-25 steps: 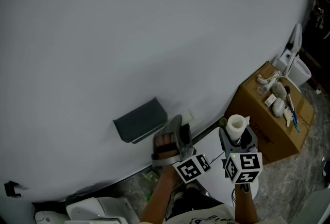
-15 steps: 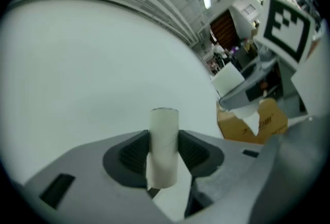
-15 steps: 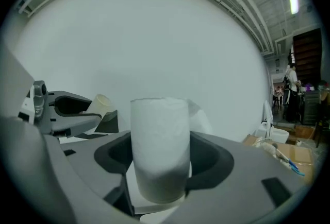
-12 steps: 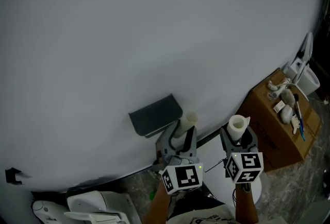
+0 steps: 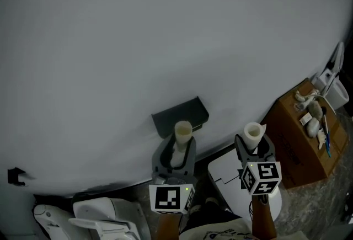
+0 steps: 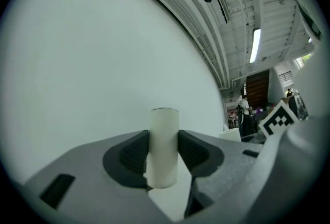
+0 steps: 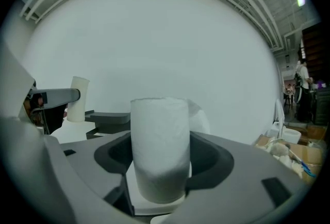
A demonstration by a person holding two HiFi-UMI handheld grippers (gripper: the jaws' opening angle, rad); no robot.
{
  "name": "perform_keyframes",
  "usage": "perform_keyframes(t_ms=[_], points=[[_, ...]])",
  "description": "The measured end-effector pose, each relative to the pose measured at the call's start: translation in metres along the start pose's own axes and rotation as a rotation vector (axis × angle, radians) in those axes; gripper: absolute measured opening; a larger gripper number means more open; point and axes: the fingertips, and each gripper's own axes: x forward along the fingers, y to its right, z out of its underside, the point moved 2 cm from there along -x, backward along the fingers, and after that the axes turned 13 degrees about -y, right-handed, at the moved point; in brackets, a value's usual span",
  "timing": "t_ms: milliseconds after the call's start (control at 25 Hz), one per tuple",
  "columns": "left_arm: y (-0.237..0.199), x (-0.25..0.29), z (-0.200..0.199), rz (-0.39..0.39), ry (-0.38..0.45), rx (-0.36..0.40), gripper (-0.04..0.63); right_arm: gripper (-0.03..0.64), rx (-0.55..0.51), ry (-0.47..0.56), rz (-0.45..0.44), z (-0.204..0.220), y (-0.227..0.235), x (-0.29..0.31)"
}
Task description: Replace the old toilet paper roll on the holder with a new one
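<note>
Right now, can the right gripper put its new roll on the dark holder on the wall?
Probably not yet. The right gripper is shut on the new roll, but the left gripper, shut on the bare tube, sits in front of the holder and likely must move away first.
</note>
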Motion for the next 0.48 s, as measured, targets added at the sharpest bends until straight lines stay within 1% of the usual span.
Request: perform_keyframes(t_ms=[200, 360, 480], points=[[-0.017, -0.014, 0.002, -0.046, 0.012, -0.062, 0.183, 0.312, -0.003, -0.006, -0.041, 0.001, -0.013, 0.005], [-0.032, -0.026, 0.002, -0.075, 0.01, -0.063, 0.183, 0.312, -0.046, -0.025, -0.065, 0.005, -0.033, 0.012], [-0.033, -0.03, -0.002, -0.086, 0.016, -0.064, 0.183, 0.311, -0.114, -0.047, -0.093, 0.006, -0.041, 0.022]])
